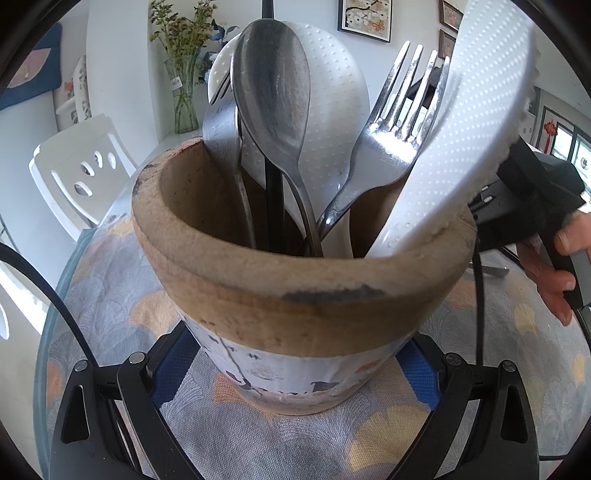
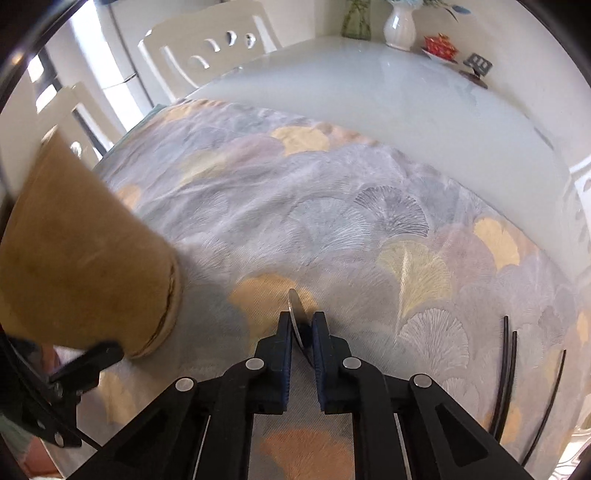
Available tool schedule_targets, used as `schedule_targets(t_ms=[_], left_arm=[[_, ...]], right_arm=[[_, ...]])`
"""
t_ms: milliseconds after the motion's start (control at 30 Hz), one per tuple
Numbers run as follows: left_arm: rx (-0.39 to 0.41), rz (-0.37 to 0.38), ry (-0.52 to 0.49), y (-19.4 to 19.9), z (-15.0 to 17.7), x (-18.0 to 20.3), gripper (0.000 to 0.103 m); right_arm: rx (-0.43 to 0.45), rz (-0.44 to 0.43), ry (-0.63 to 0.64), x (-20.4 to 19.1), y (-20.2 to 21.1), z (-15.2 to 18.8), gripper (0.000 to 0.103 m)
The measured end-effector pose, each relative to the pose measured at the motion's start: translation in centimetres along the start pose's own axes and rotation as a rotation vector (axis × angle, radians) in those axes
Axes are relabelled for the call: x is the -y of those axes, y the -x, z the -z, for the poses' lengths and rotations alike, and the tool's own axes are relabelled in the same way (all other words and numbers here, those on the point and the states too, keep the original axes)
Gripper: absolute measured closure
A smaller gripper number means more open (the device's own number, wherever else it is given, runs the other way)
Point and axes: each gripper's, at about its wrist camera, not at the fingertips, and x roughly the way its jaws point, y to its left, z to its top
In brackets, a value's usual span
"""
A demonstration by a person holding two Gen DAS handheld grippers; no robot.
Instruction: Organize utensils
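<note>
A brown clay pot (image 1: 295, 284) stands on the patterned cloth (image 1: 122, 280), with my left gripper (image 1: 293, 347) shut on its lower part, one blue pad against each side. Upright in the pot are a steel spoon (image 1: 271, 92), a fork (image 1: 391, 136), two white dotted rice paddles (image 1: 461, 129) and a black handle (image 1: 275, 192). To the right of the pot (image 2: 85, 258), my right gripper (image 2: 303, 325) points down at the cloth. It is shut on the thin flat end of a metal utensil (image 2: 294, 308); the rest of the utensil is hidden under the fingers.
White chairs (image 2: 207, 48) stand past the cloth's far edge. On the glossy white tabletop (image 2: 369, 96) beyond are a white vase (image 2: 398, 26) and small red ornaments. Black cables (image 2: 508, 369) lie on the cloth to the right. A glass vase of stems (image 1: 183, 96) stands behind the pot.
</note>
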Motion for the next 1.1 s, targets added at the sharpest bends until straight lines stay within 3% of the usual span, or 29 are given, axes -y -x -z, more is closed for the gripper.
schedule_targets(t_ms=[200,433,533,800,1100], left_arm=[[-0.002,0.002,0.004,0.0,0.1,-0.2,0.005],[-0.001,0.001,0.003,0.0,0.0,-0.3,0.005],[-0.001,0.0,0.003,0.0,0.0,-0.3,0.005],[-0.001,0.0,0.002,-0.1,0.0,-0.4,0.005],[-0.002,0.001,0.003,-0.1,0.0,-0.4,0.005]], right_arm=[[-0.003,-0.039,-0.068,1.5,-0.5,-0.7,0.096],[0.087,-0.026,-0.118,2.1,2.4,1.2,0.098],[0.165,-0.048,-0.165,2.9,5.9,2.4,0.098],[0.408,0.018,-0.216,2.6,15.2,4.5,0.098],[0.62,-0.047,-0.224,0.0,22.5,2.7,0.098]])
